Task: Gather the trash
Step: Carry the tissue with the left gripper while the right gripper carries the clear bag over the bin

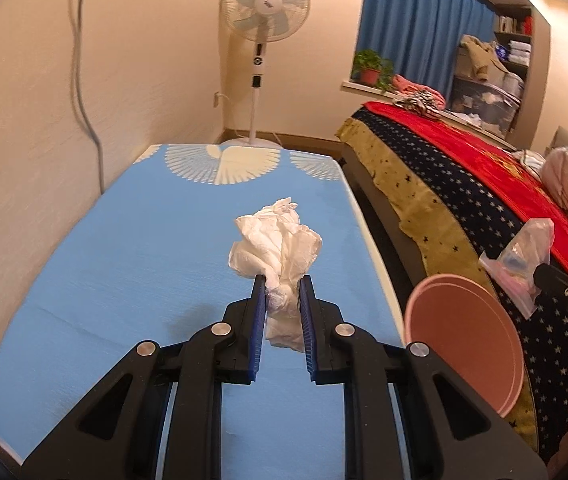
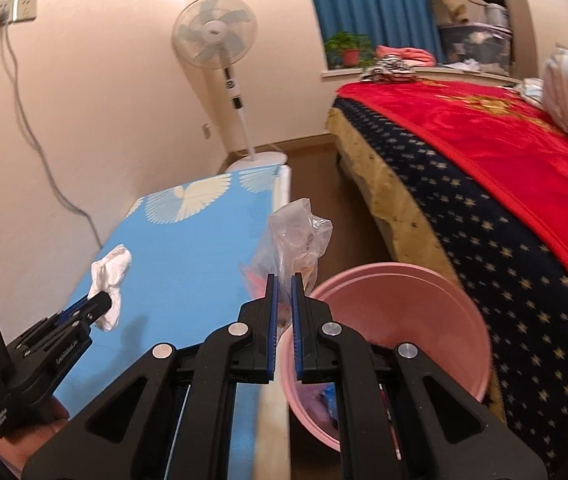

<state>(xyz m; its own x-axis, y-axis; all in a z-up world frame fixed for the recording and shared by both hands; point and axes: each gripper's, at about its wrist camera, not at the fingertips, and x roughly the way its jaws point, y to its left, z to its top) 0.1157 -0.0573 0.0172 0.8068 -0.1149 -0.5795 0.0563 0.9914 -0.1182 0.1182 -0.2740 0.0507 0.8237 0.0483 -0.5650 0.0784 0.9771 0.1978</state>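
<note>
My left gripper [image 1: 282, 280] is shut on a crumpled white tissue [image 1: 276, 240], held above the blue table top [image 1: 124, 264]. The right wrist view shows that same left gripper [image 2: 102, 300] at the lower left with the tissue [image 2: 110, 270] in its jaws. My right gripper [image 2: 284, 278] is shut on a clear plastic bag [image 2: 295, 236], which hangs just left of the pink bin's [image 2: 423, 320] rim. Seen from the left wrist, the plastic bag [image 1: 523, 256] and the right gripper [image 1: 539, 276] sit at the right edge, past the pink bin [image 1: 467, 340].
A standing fan [image 1: 262, 12] is in the far corner beyond the table. A bed with a red and star-patterned cover [image 2: 483, 168] runs along the right. The bin stands in the gap between table and bed. A cable [image 2: 36, 140] hangs down the left wall.
</note>
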